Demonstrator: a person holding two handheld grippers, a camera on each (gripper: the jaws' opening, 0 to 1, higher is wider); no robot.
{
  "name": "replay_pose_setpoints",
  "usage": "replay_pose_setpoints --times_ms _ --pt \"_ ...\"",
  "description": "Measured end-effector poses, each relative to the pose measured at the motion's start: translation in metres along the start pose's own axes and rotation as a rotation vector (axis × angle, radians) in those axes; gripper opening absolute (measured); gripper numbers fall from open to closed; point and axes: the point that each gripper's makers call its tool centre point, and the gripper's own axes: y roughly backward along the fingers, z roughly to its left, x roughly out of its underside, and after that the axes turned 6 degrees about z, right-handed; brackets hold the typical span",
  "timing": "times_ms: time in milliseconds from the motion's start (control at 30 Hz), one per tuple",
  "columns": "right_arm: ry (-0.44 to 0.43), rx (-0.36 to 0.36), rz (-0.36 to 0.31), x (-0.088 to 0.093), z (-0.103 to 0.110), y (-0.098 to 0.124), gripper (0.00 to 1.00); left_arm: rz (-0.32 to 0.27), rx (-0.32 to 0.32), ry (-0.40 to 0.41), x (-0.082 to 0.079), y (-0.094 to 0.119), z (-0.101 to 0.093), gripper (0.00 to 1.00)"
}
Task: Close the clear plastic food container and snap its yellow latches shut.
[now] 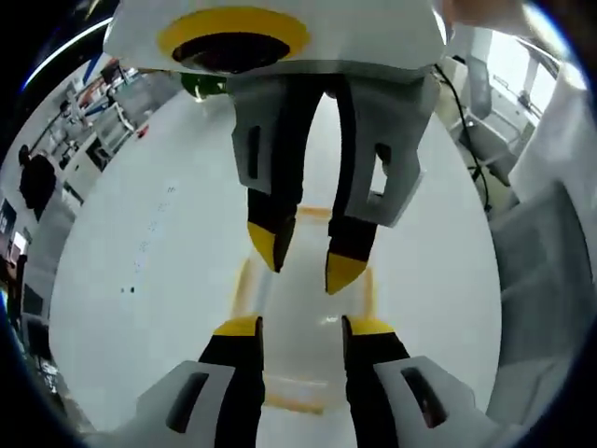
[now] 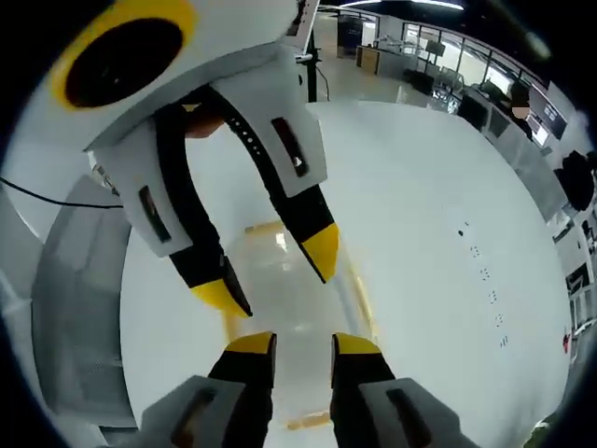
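Container (image 1: 303, 322) lies flat on table (image 1: 140, 233), long axis between both grippers

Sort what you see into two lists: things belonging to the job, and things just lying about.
Job:
clear container with yellow latches
left claw
right claw

Lying about:
white table
grey chair
black cable
green object

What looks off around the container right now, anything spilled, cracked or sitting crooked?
Nothing stands out. The clear container sits flat on the white table with no spill or visible damage. The left gripper and the right gripper face each other above it, both open, holding nothing. The latches' state is unclear.
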Motion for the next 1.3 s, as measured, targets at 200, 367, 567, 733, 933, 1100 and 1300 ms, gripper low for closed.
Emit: replay_pose_setpoints --times_ms 200,367,567,733,933,1100,1300 --pt "0.002 0.006 -0.014 -0.003 -0.003 0.000 0.21 0.005 -0.005 -0.003 0.000 -0.002 0.000 0.31" --pt "0.005 0.023 -0.022 -0.005 -0.010 0.002 0.22 0.022 -0.016 -0.015 0.003 -0.005 0.000 0.31" --pt "-0.006 0.022 -0.030 -0.006 -0.014 0.001 0.22 0.039 -0.015 -0.028 0.007 -0.010 -0.006 0.30" --pt "-0.015 0.025 -0.038 -0.007 -0.019 0.001 0.22 0.029 -0.016 -0.004 0.005 -0.009 -0.007 0.31" --pt "-0.021 0.026 -0.048 -0.012 -0.025 0.001 0.23 0.015 0.001 0.021 0.004 -0.009 -0.014 0.33" --pt "0.013 0.020 -0.029 -0.013 -0.027 -0.003 0.26 0.021 0.001 0.023 0.006 -0.009 -0.015 0.34" --pt "0.039 0.009 -0.017 -0.014 -0.031 -0.006 0.28 0.021 0.000 0.008 0.008 -0.010 -0.024 0.37"
